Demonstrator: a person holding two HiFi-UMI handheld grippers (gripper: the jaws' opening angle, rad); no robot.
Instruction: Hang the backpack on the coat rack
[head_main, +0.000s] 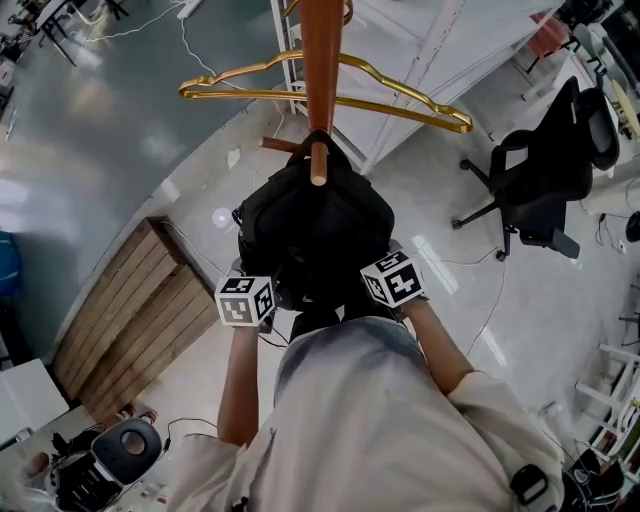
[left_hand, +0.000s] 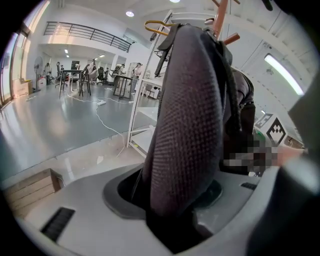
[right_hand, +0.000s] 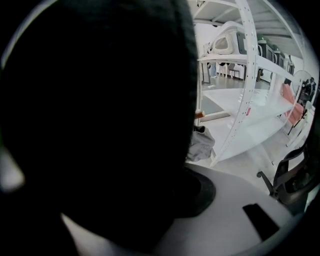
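- Head view: the black backpack (head_main: 315, 235) hangs against the wooden rack (head_main: 320, 60), its top apparently looped over a round peg (head_main: 318, 165); left gripper (head_main: 258, 298) and right gripper (head_main: 388, 280) flank its lower sides; the hanging looks done, with release due next.
- Left gripper view: jaws about half apart, clamped on a padded mesh strap (left_hand: 192, 115); the next move is to widen and draw back without tugging.
- Right gripper view: smooth dark backpack cloth fills the half-parted jaws, probably pinched.

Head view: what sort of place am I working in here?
Probably an open lab or workshop-style office: a wide polished grey floor with loose cables, white metal shelving, a black office chair, and desks with people far off in the left gripper view.
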